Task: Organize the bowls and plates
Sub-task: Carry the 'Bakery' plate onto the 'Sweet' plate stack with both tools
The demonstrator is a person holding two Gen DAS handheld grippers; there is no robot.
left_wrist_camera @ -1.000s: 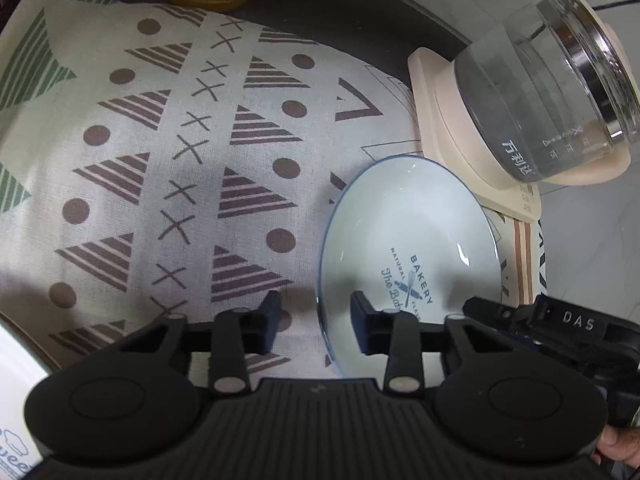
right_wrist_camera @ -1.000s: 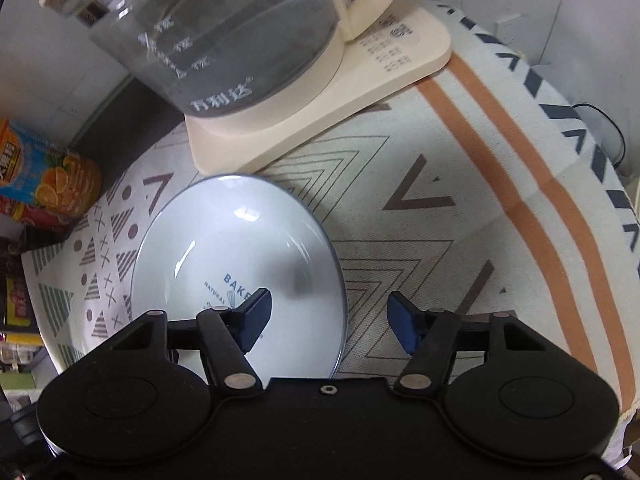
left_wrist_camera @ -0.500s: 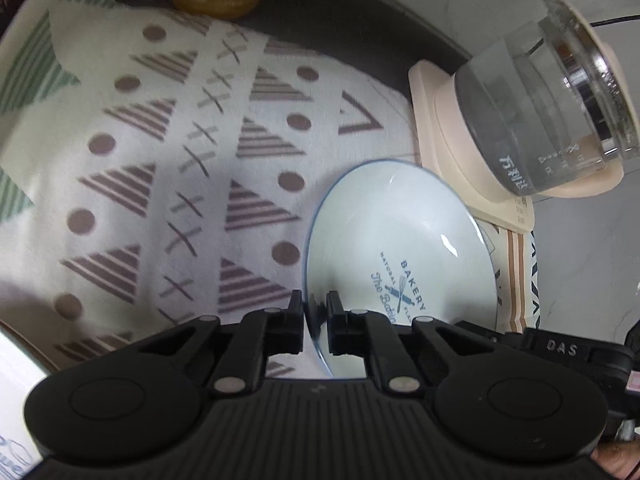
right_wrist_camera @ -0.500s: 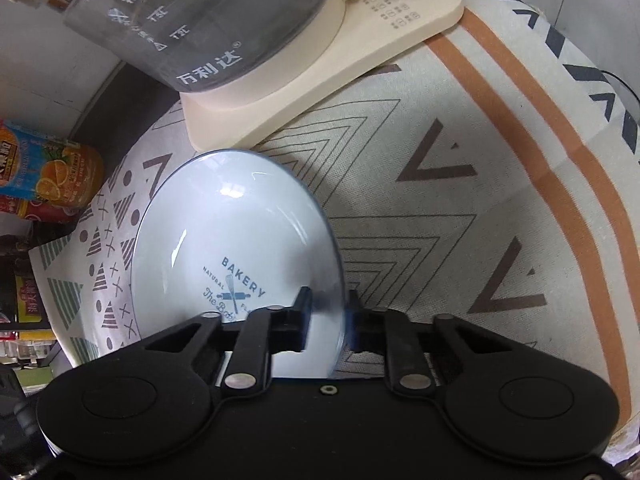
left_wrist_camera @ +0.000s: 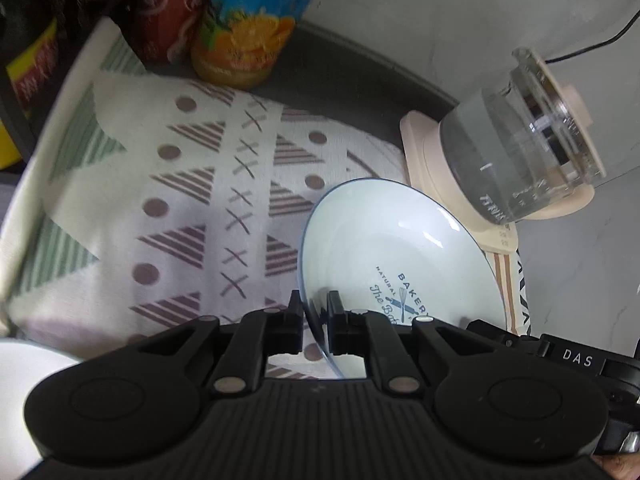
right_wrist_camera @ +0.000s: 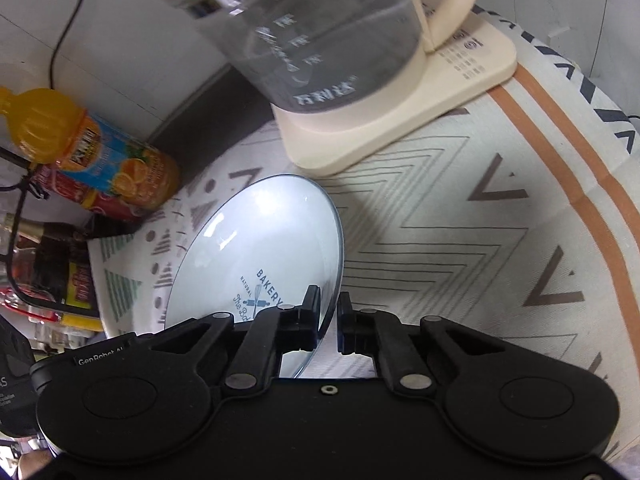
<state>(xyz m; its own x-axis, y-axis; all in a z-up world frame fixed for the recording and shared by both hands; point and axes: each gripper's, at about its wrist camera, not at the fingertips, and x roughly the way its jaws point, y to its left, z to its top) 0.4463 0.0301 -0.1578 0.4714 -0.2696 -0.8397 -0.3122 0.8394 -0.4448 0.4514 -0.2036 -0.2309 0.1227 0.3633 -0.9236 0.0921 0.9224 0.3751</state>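
with both grippers clamped on one plate [left_wrist_camera: 400, 248], you are in the lifting step of tidying the dishes. your left gripper [left_wrist_camera: 314, 322] pinches the plate's near-left rim, one jaw inside the dish and one outside; your right gripper [right_wrist_camera: 329, 322] does the same on the opposite rim, its jaws pressed against the thin edge. the plate, pale with a blue "bakery" print, sits tilted just in front of the kettle [right_wrist_camera: 320, 28], apparently off the patterned cloth [left_wrist_camera: 192, 200], though the gap beneath it cannot be seen for certain.

as a judgement, the next move calls for carrying the plate level between both hands, clear of the kettle and its cream base [right_wrist_camera: 400, 120], toward wherever the dishes are being gathered. a white curved edge [left_wrist_camera: 24, 384], far from the kettle at the lower left of the left wrist view, may be another dish, but it is cut off and cannot be identified.

both gripper bodies hide the plate's near rim. the juice bottle [right_wrist_camera: 92, 152] and the red one behind it, left of the kettle, are blurred, and clutter farther left is too dark to read. no stack or rack shows.
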